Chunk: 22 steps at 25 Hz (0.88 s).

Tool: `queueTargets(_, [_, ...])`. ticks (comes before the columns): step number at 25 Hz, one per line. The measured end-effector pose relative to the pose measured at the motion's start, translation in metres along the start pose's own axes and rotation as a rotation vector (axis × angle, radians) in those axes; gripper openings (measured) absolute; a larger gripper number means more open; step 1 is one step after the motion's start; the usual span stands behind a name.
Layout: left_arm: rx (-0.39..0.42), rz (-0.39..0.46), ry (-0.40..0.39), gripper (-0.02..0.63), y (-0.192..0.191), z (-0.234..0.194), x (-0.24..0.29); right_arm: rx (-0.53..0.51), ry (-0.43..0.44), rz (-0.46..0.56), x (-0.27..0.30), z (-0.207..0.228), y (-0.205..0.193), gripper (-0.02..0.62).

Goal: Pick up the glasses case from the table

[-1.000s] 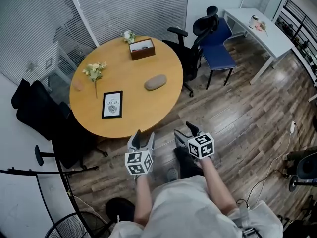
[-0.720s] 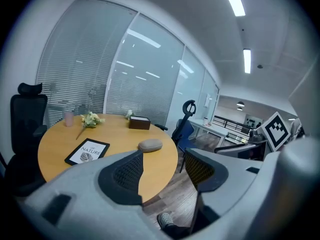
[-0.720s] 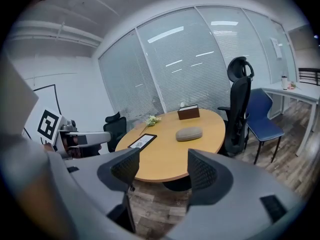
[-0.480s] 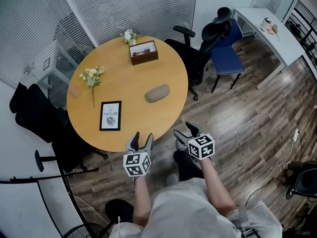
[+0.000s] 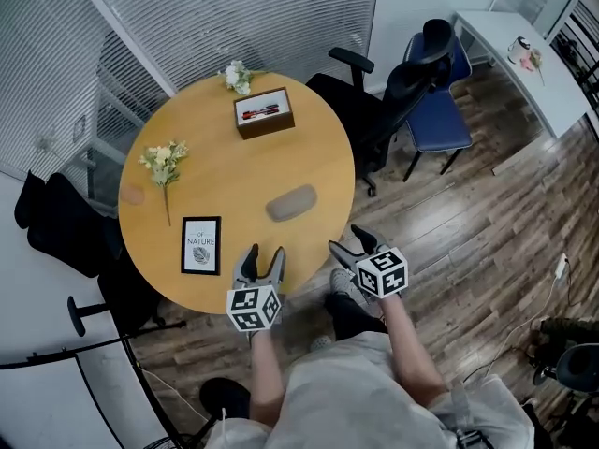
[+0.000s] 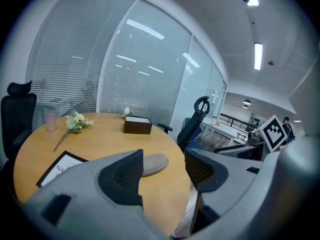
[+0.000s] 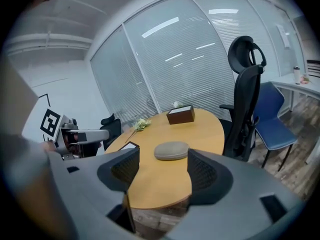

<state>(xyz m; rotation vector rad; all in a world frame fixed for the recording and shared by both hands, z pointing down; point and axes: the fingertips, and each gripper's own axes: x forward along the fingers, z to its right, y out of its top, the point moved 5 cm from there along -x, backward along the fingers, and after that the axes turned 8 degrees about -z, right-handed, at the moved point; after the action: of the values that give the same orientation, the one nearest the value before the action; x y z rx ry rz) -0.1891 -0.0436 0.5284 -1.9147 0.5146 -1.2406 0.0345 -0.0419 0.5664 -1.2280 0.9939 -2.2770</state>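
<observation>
While neither gripper touches anything, both sets of jaws stand moderately apart with only air between the pads. In the left gripper view the left gripper (image 6: 162, 171) shows a clear gap between its dark mesh pads, and the glasses case (image 6: 154, 163) lies beyond that gap, partly behind the left pad. The right gripper (image 7: 162, 171) has a similar gap, and the glasses case (image 7: 171, 150) appears framed between its pads but well ahead of them.

From the head view the left gripper (image 5: 265, 253) points over the near rim of the round wooden table (image 5: 215, 176), and the right gripper (image 5: 348, 243) is beside that rim over the wooden floor (image 5: 487, 241). The grey-brown, oval glasses case (image 5: 291, 202) lies flat on the table's near right part, apart from both grippers.

Each gripper bears a marker cube (image 5: 253, 307) of black-and-white squares with no letters. A black-framed card (image 5: 199, 244) lies flat on the table left of the left gripper; its large word looks like NATURE, and the smaller print is too small to read. The left gripper view shows only "NA" on that card (image 6: 62, 166) before the jaw hides it.

Farther off on the table are a dark wooden box (image 5: 263, 112) and a sprig of pale flowers (image 5: 161, 162).
</observation>
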Motion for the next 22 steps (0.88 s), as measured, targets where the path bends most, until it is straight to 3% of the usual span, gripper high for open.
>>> queueTargets(13, [0.021,-0.031,0.017,0.244,0.049,0.001,0.077,-0.036,0.12,-0.061,0.045,0.064,0.053,0.281])
queueTargets(22, [0.164,-0.096,-0.038,0.244,0.046,-0.006,0.111,-0.058,0.191,-0.121,0.074,0.062,0.049,0.281])
